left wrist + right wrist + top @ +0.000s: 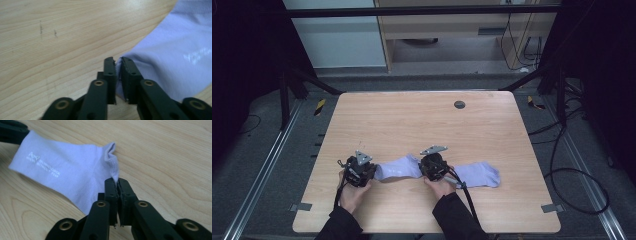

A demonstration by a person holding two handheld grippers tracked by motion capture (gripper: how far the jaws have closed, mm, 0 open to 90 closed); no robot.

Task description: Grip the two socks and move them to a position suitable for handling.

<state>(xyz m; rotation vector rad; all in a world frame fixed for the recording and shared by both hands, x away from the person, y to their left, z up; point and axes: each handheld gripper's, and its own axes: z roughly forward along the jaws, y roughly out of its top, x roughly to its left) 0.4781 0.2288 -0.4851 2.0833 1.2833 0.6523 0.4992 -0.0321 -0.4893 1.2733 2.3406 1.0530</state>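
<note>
Sock: pale lilac sock (pixel 397 169), lying flat on the near half of the wooden table (pixel 422 120), in front of the person.
Second piece: matching lilac sock (pixel 479 175) just to the right of it, reaching toward the table's right side; the right gripper covers the place where the two meet, so whether they overlap cannot be told.
Long axis: runs left to right across the table, roughly parallel to the near edge.
Marking: white printed lettering (pixel 43 165) on the cloth, too small to read.
Bearing from grippers: sock spans the gap between the two; its left end lies at the left gripper, its right end at the right gripper.
Left gripper (pixel 118 61): at the sock's left end; jaws a narrow slit apart, cloth edge between the tips; pads do not appear to press it.
Right gripper (pixel 117 181): jaws pressed together, pinching a ribbed corner (pixel 113 166) of the sock, which puckers above the tips.
Nearer hand: each is at its own end; the right has the firm hold.
Judgement: sock looks stretched flat; next move likely turns on the left end.
</note>
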